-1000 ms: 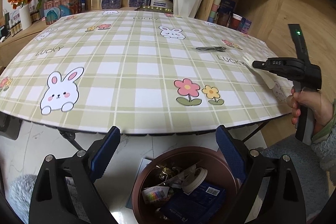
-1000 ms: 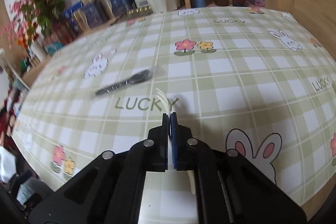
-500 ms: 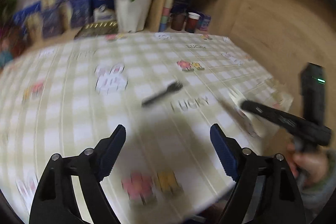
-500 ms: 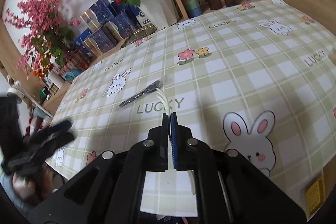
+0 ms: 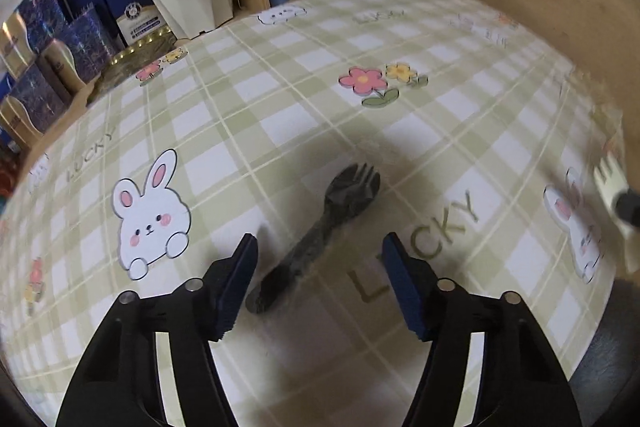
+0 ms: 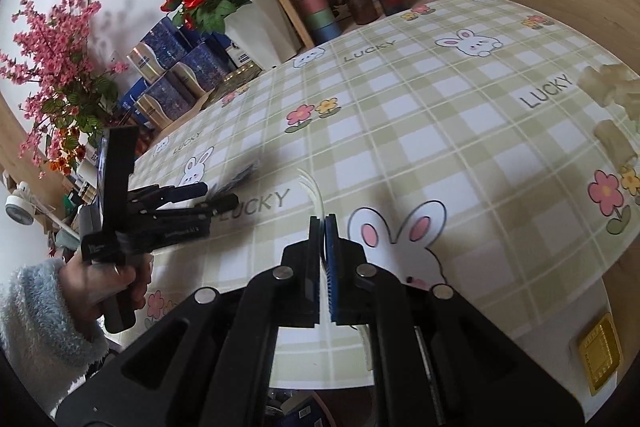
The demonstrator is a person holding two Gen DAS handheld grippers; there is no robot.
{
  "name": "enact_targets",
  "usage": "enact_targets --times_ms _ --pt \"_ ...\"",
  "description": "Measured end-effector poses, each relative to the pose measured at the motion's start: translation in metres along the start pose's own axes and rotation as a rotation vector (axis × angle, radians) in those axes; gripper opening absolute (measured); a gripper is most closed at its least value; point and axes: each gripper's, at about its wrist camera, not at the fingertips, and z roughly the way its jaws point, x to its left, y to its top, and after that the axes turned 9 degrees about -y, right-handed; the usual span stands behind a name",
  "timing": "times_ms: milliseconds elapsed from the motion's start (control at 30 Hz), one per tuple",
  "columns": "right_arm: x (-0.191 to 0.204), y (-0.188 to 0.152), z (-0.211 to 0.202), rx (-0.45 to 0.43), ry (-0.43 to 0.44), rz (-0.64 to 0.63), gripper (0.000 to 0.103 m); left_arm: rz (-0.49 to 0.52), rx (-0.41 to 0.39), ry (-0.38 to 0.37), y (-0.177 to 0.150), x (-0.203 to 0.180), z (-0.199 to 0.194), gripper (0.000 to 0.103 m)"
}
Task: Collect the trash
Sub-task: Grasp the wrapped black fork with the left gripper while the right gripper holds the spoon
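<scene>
Closing left gripper (image 5: 320,247) straddles black fork (image 5: 320,235), untouched; right gripper (image 6: 325,223) clamps white utensil (image 6: 314,189).

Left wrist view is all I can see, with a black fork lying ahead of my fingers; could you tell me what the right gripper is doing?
Observer: The right gripper is shut on a thin white plastic piece, above the table.
Operator: Thank you. Is there other trash on the table?
Observer: Pale crumpled bits lie at its right edge in the right wrist view.
Operator: Anything off the table?
Observer: A gold packet lies below that edge, apparently on the floor.
</scene>
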Motion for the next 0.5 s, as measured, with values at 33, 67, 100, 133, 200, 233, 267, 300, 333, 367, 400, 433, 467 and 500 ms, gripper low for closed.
enact_targets --times_ms 33,67,100,133,200,233,267,300,333,367,400,433,467,500 --pt "-0.001 -0.001 0.000 0.002 -0.001 0.004 0.007 -0.023 -0.005 -0.018 0.000 0.004 -0.001 0.058" --pt "-0.002 -0.001 0.000 0.004 0.000 0.008 0.007 -0.034 -0.007 -0.018 0.001 0.006 -0.001 0.052" --pt "-0.003 -0.002 0.000 0.005 0.002 0.011 0.007 -0.034 -0.006 -0.003 0.000 0.006 -0.002 0.048" --pt "-0.002 -0.002 0.000 0.007 0.006 0.013 0.007 -0.033 -0.005 0.004 0.000 0.008 -0.003 0.038" --pt "0.001 -0.005 -0.001 0.010 0.013 0.011 0.007 -0.046 0.003 0.003 -0.001 0.012 -0.007 0.019" --pt "0.003 -0.005 -0.002 0.009 0.017 0.008 0.007 -0.053 0.012 -0.004 -0.002 0.014 -0.009 0.013" --pt "0.004 -0.006 -0.002 0.008 0.019 0.006 0.007 -0.057 0.023 -0.007 -0.003 0.015 -0.011 0.012" --pt "0.007 -0.007 -0.004 0.005 0.022 0.003 0.007 -0.056 0.029 -0.001 -0.005 0.015 -0.014 0.012" --pt "0.008 -0.008 -0.006 0.004 0.025 0.002 0.007 -0.052 0.031 0.008 -0.008 0.015 -0.018 0.012" --pt "0.011 -0.009 -0.007 0.003 0.030 0.000 0.007 -0.052 0.027 0.011 -0.011 0.015 -0.024 0.012" --pt "0.013 -0.010 -0.009 0.003 0.035 -0.002 0.007 -0.057 0.021 0.013 -0.013 0.016 -0.029 0.011" --pt "0.015 -0.011 -0.010 0.003 0.038 -0.004 0.007 -0.065 0.014 0.014 -0.015 0.017 -0.035 0.011" --pt "0.018 -0.013 -0.013 0.003 0.043 -0.009 0.007 -0.074 0.005 0.015 -0.017 0.018 -0.041 0.011" --pt "0.020 -0.013 -0.014 0.002 0.046 -0.012 0.007 -0.087 -0.008 0.014 -0.020 0.020 -0.051 0.011"
